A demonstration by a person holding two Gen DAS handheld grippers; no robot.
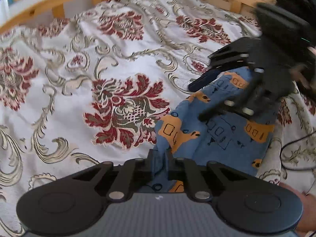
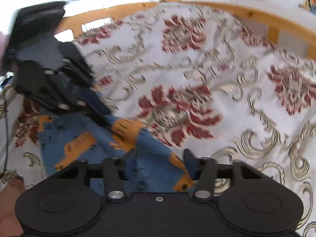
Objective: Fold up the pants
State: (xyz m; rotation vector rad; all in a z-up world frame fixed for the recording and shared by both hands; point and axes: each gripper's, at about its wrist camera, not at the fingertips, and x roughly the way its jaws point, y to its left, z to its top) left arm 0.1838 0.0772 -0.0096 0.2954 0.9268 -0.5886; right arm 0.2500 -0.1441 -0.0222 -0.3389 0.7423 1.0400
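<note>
Small blue pants (image 1: 217, 138) with orange printed shapes lie bunched on a floral bedspread (image 1: 79, 59). My left gripper (image 1: 161, 158) is shut on a fold of the blue fabric at its near edge. My right gripper (image 1: 195, 101) comes in from the upper right, blurred, its fingers apart on either side of the pants' far end. In the right wrist view the pants (image 2: 65, 130) stretch from my left gripper (image 2: 105, 121) to my right gripper (image 2: 159, 158), whose fingers stand apart with cloth lying between them.
The white, red and beige bedspread (image 2: 237, 79) covers the whole bed. A wooden bed rail (image 1: 49, 6) (image 2: 256, 15) runs along the far side. A thin black cable (image 1: 292, 144) trails at the right. A hand (image 1: 304, 207) shows at the frame's edge.
</note>
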